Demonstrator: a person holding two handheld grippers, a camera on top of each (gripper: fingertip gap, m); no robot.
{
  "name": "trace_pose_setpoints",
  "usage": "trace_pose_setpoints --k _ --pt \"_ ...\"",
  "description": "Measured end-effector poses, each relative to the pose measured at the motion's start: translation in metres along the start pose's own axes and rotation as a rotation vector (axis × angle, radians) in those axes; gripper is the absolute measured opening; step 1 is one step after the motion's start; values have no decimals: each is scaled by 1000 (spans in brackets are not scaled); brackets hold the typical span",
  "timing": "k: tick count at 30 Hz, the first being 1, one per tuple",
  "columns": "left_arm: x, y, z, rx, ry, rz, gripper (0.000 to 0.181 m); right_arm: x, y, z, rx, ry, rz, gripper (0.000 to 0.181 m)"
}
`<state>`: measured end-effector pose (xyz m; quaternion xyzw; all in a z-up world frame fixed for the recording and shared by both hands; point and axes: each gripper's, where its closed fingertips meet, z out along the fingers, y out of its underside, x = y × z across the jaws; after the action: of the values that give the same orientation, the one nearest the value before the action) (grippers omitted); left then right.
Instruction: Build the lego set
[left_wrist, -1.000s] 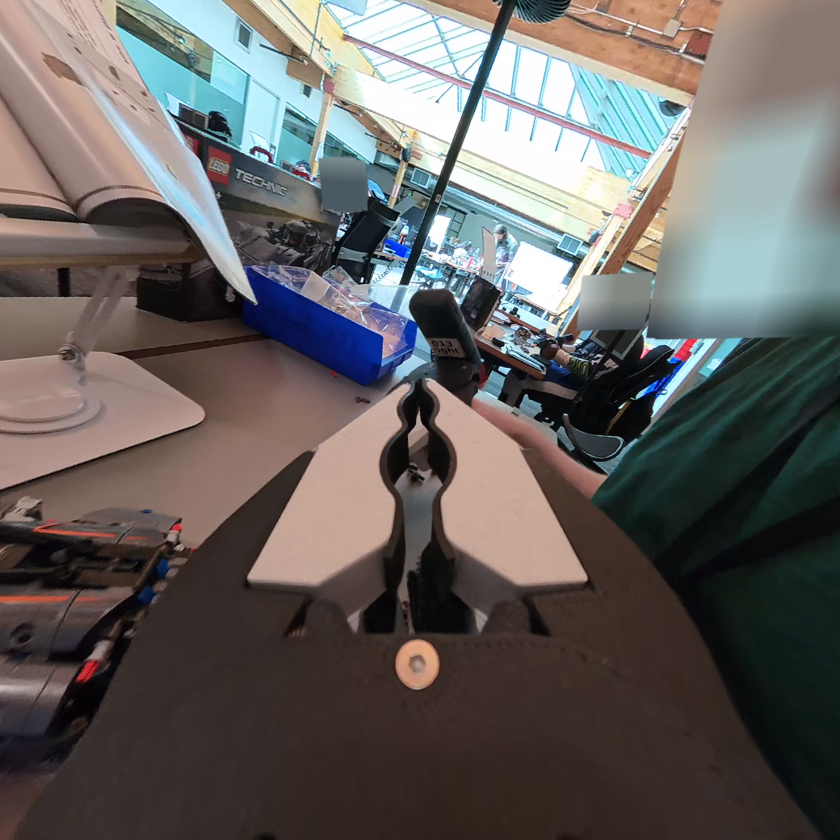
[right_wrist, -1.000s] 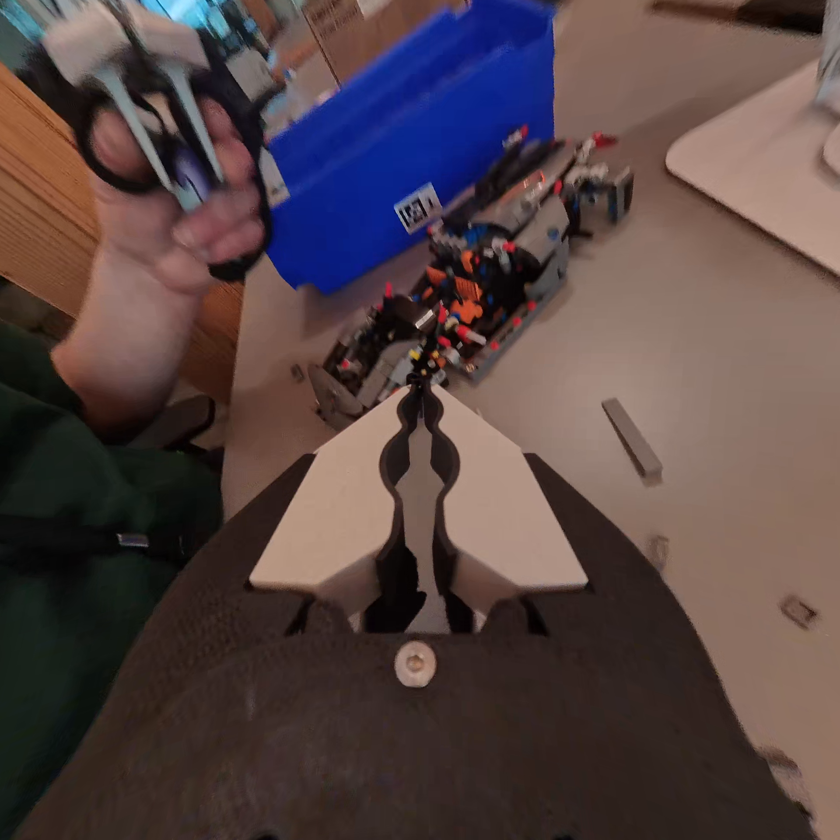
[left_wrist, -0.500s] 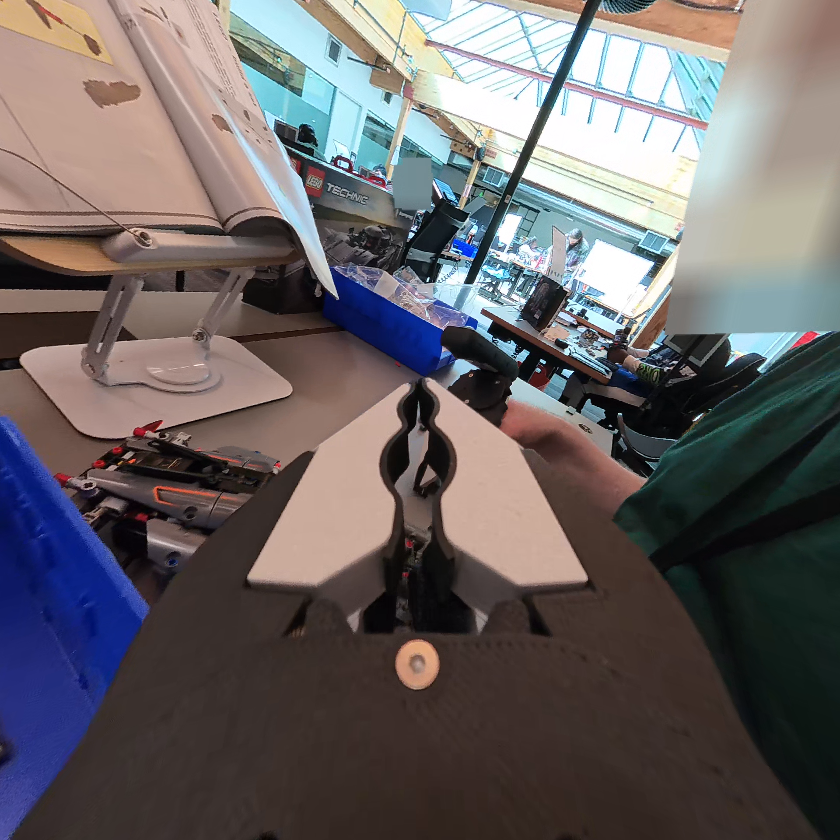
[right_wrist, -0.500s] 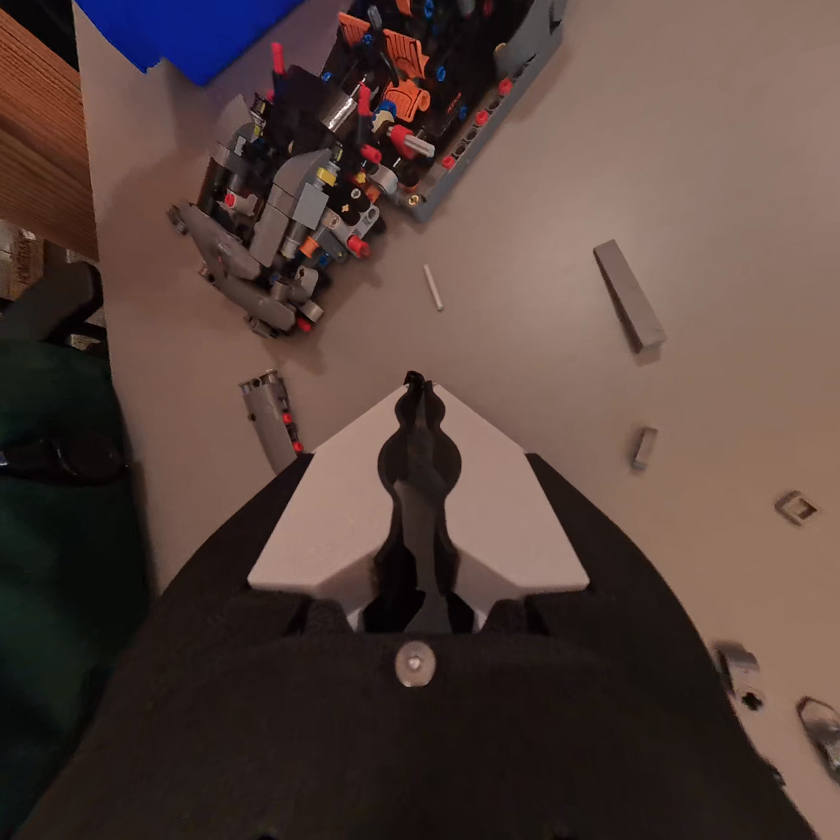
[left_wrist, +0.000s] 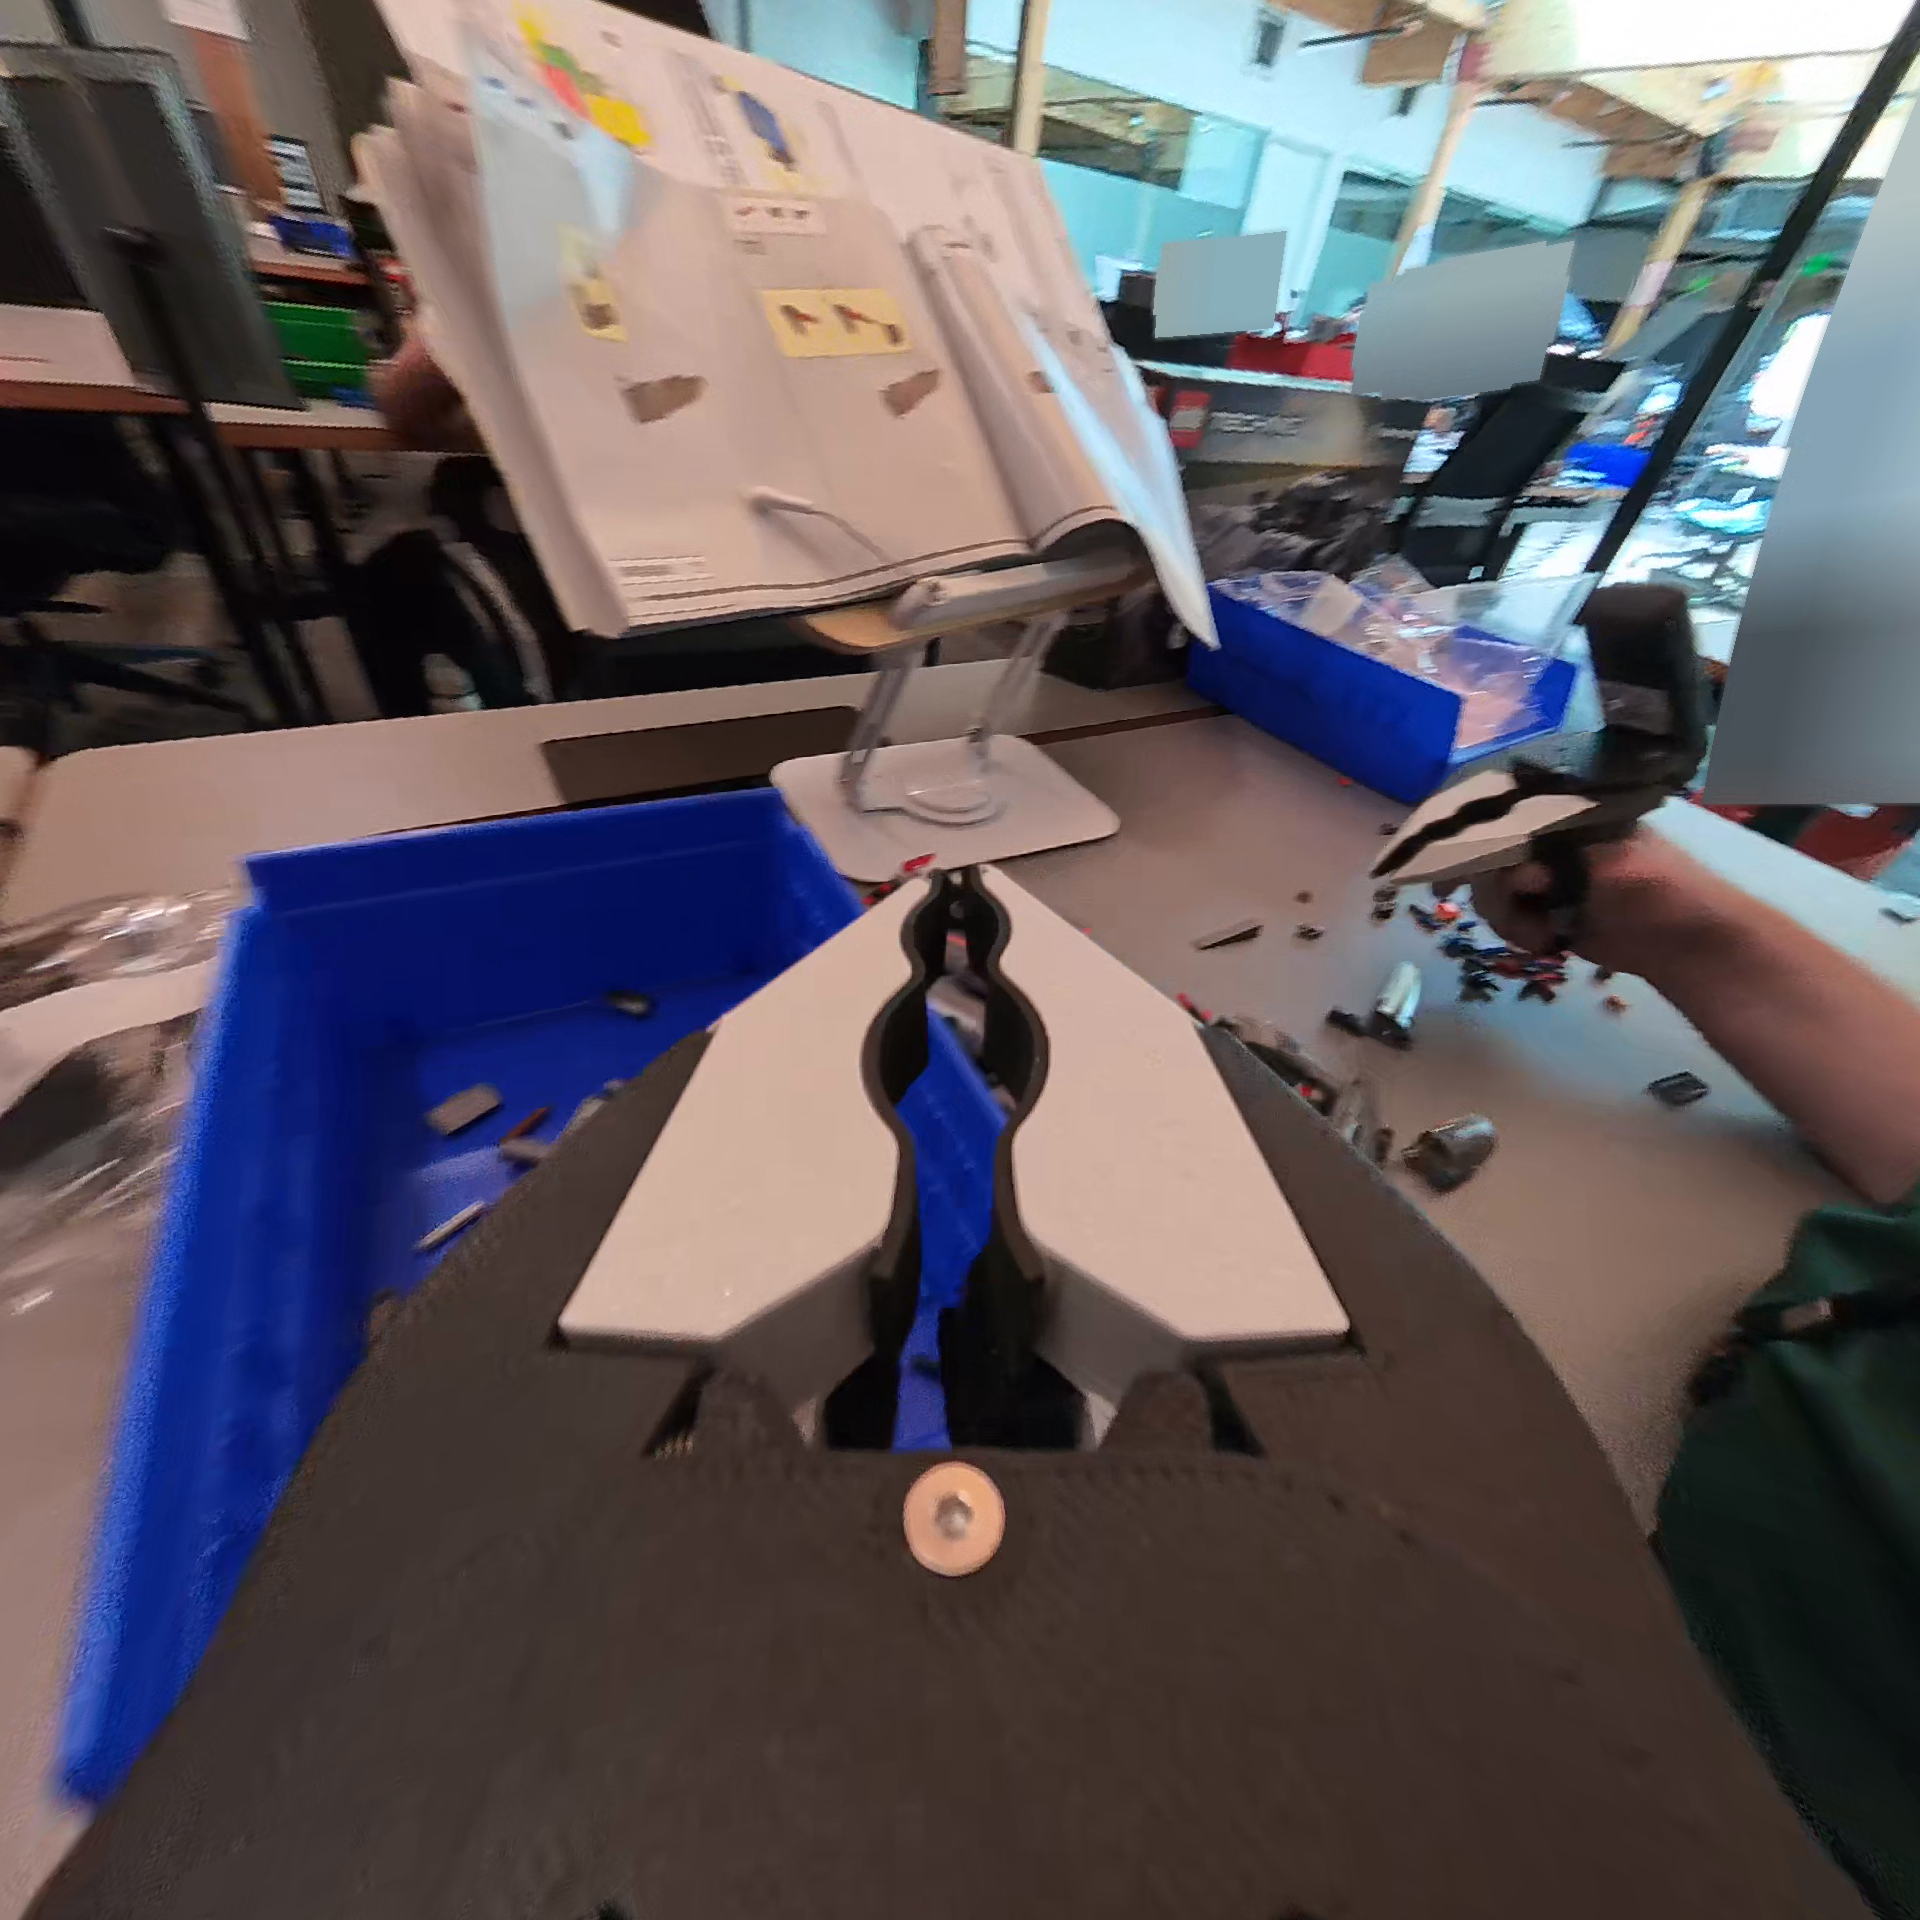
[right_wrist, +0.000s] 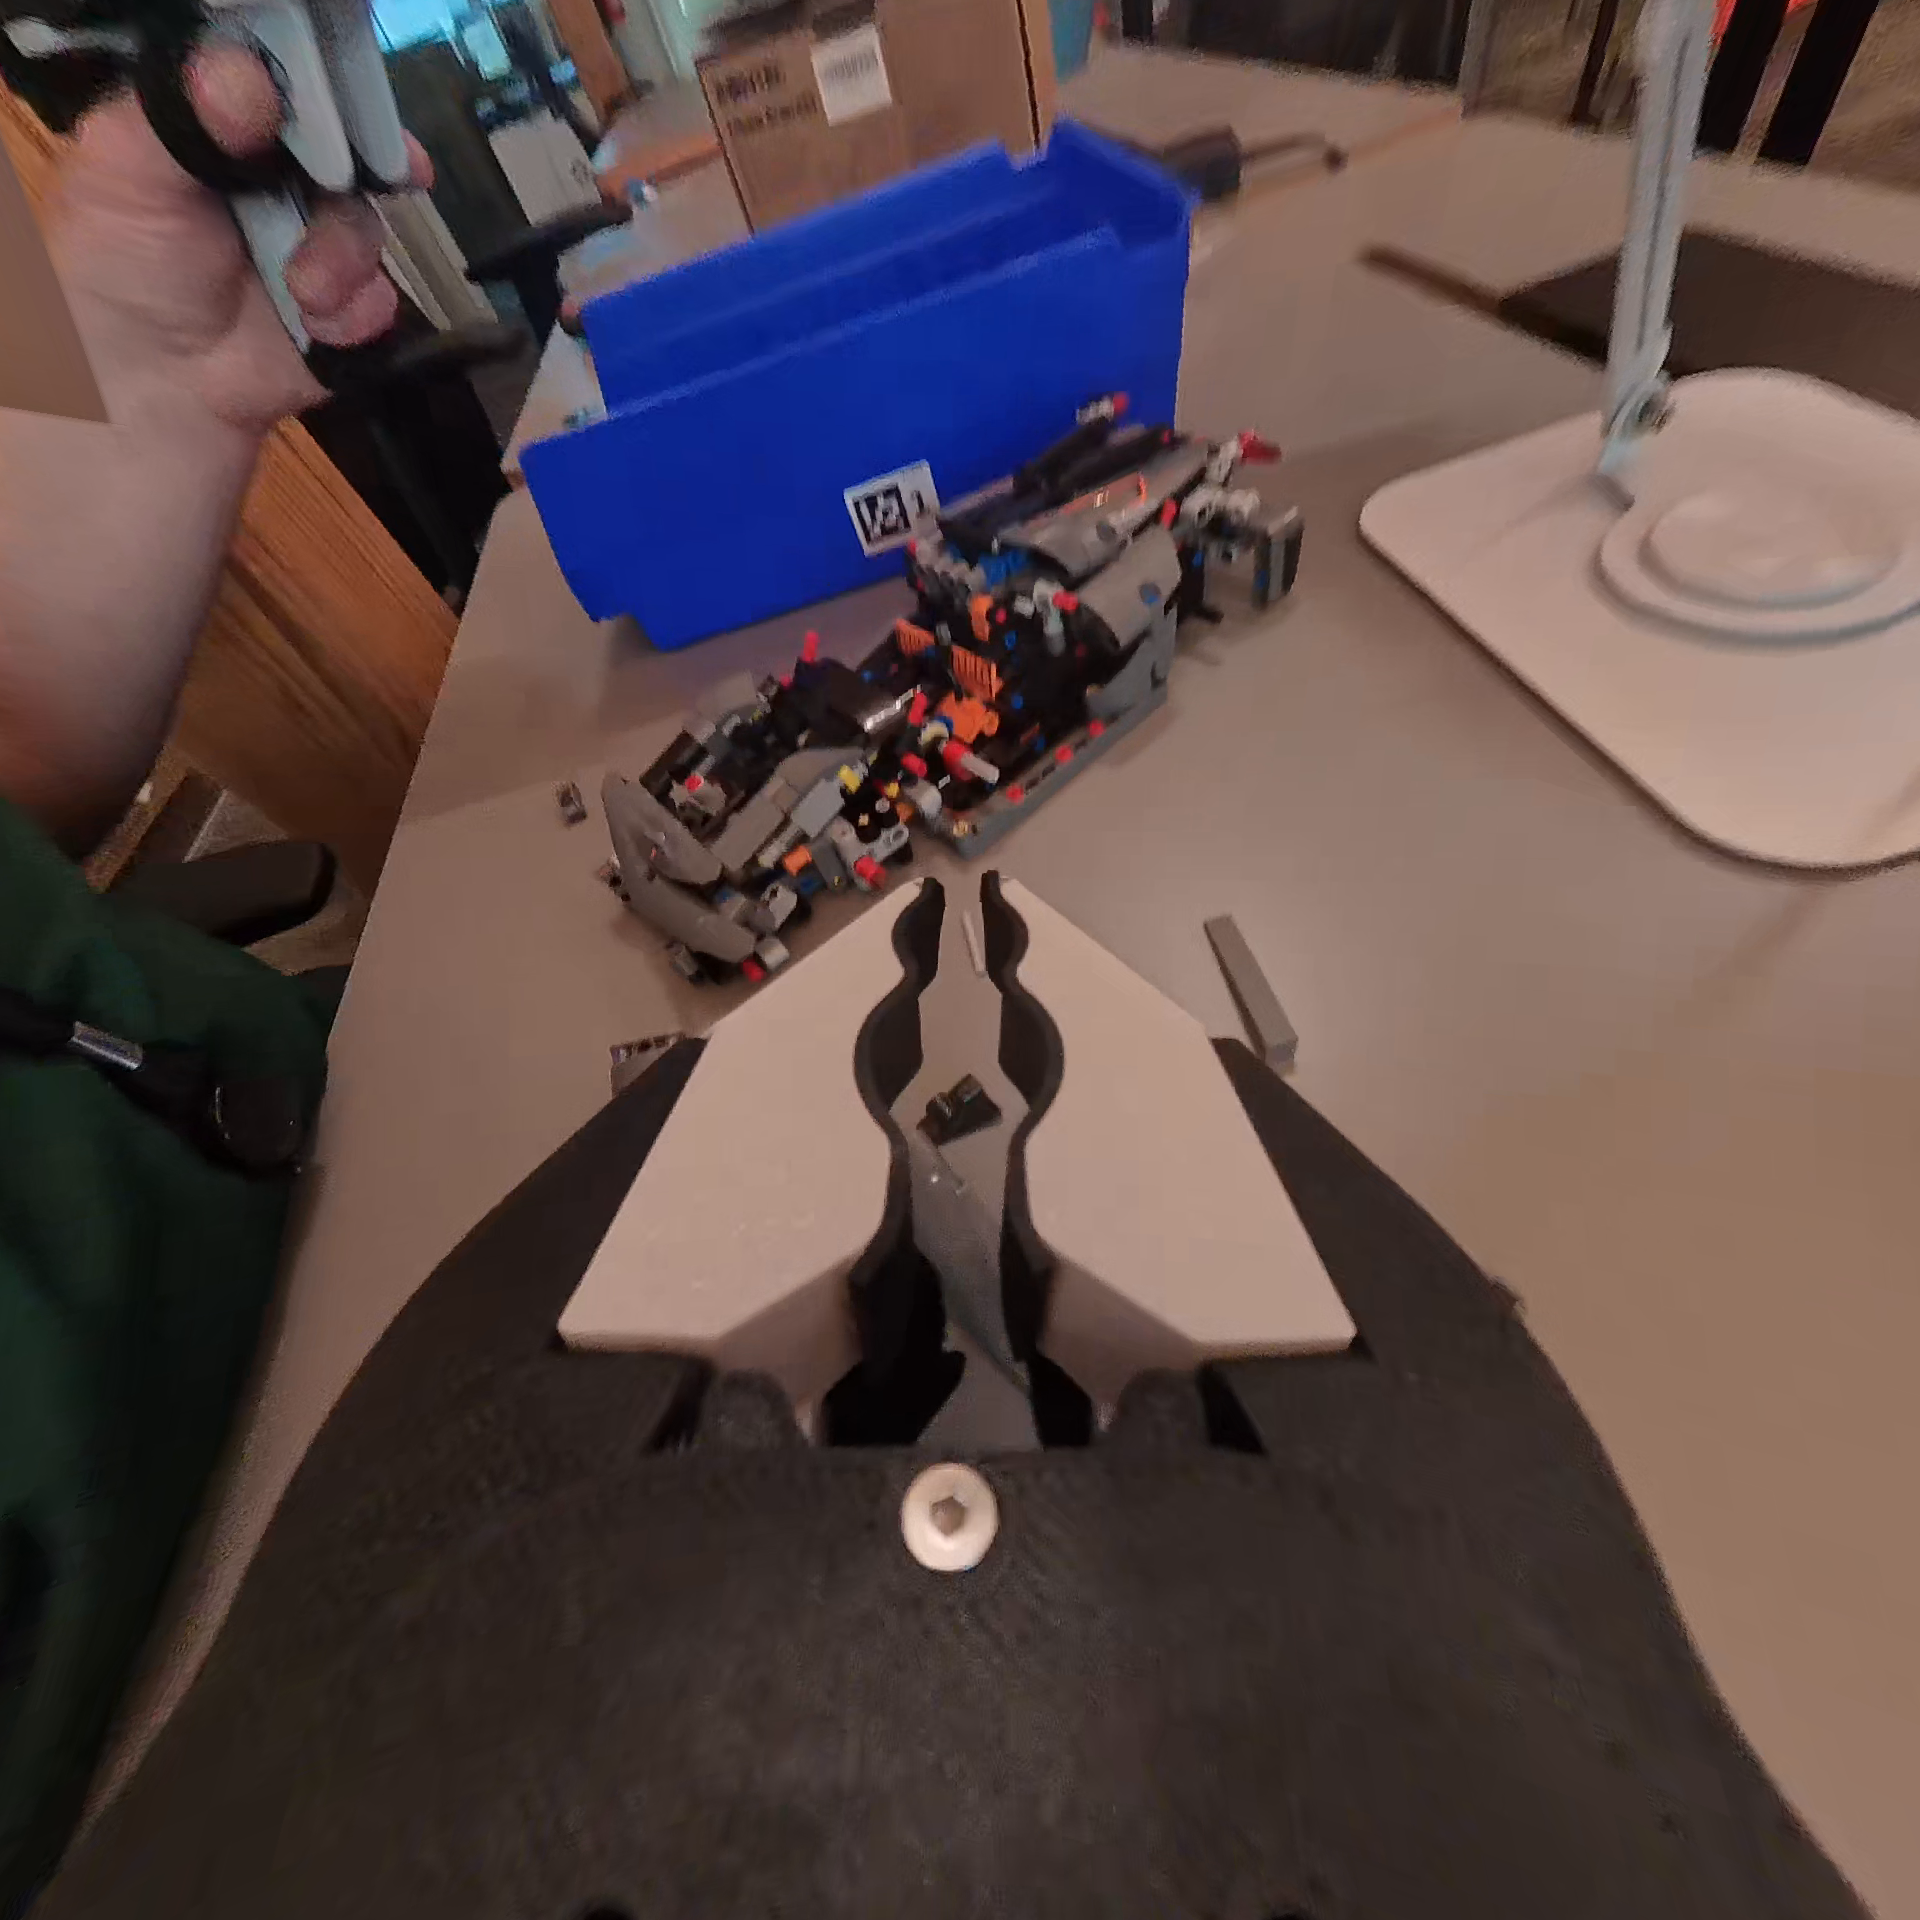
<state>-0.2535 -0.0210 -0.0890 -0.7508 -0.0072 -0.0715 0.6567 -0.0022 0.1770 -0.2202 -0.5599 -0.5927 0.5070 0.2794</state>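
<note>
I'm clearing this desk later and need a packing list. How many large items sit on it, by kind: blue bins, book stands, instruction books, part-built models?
Blue bins: 2 (near, far)
Book stand: 1
Instruction book: 1
Part-built model: 1
Total: 5

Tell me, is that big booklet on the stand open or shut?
Open: the booklet lies spread on its stand, two pages of pictures showing.

You work at a grey desk (left_wrist: 1299, 790) in a bright open workshop: timber beams (left_wrist: 1455, 135) overhead, glazed walls behind, other tables (left_wrist: 187, 405) off its left edge.
</note>
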Motion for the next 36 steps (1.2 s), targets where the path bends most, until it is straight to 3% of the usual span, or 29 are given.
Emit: trace_pose_setpoints --k 6,15,28,36 --pt "-40 9 -35 -70 -159 59 6 -14 -22 -10 151 -61 -92 4" --pt "-79 48 -51 -337 -333 224 10 -20 -34 -20 282 -131 -109 3" --pt "-96 76 -57 -519 -359 280 8 -23 -40 -27 355 -195 -88 5" --pt "-96 102 -47 -654 -284 301 5 -20 -35 -24 362 -223 -59 6"
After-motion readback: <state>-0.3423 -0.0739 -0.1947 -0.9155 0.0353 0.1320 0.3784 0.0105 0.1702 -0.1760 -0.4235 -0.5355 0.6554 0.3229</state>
